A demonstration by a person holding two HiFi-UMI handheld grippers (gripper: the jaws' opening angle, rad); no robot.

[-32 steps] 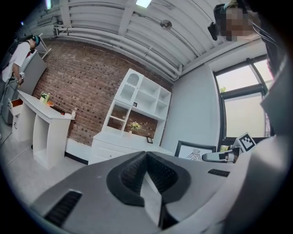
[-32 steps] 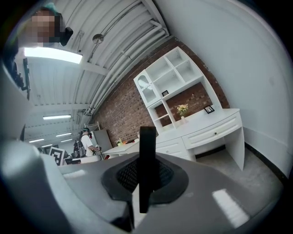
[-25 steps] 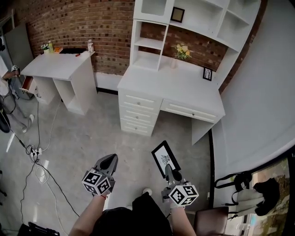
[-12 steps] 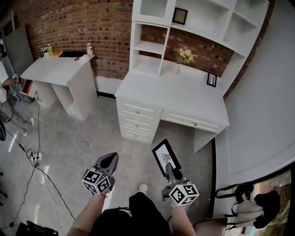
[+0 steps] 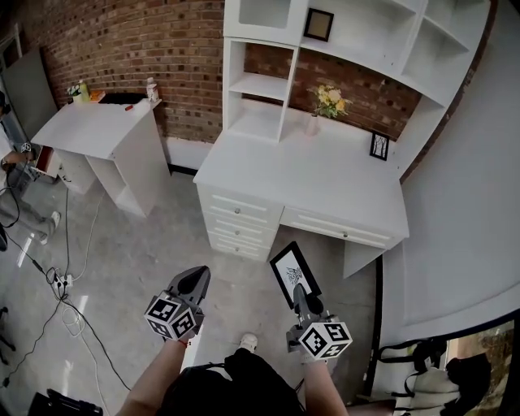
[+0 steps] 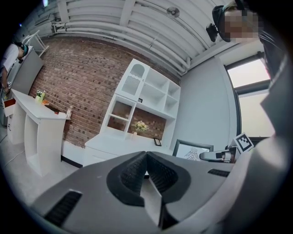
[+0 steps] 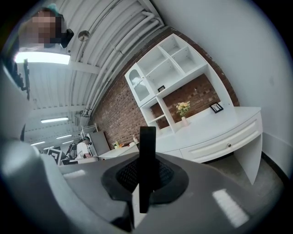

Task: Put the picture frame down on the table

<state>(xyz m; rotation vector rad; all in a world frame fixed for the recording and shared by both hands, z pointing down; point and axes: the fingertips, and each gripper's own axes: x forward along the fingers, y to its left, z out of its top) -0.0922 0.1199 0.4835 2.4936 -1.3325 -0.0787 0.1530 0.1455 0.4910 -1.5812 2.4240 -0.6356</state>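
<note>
My right gripper [image 5: 299, 294] is shut on a black picture frame [image 5: 293, 274] with a white print, held out over the floor in front of the white desk [image 5: 317, 175]. In the right gripper view the picture frame [image 7: 146, 160] stands edge-on, clamped between the jaws. My left gripper [image 5: 191, 284] is shut and holds nothing; in its own view the pads [image 6: 158, 176] meet, with the picture frame [image 6: 192, 150] off to the right. Both grippers hang short of the desk's drawer front.
On the desk stand a vase of flowers [image 5: 328, 104] and a small frame [image 5: 378, 146]; another frame [image 5: 318, 24] sits in the white shelf unit [image 5: 258, 85]. A second white table [image 5: 93, 126] stands at left. Cables [image 5: 61, 284] lie on the floor. A person [image 5: 10, 158] is at the far left.
The desk has drawn nearer and shifted lower in the head view as I step towards it. Both grippers keep their hold and pose.
</note>
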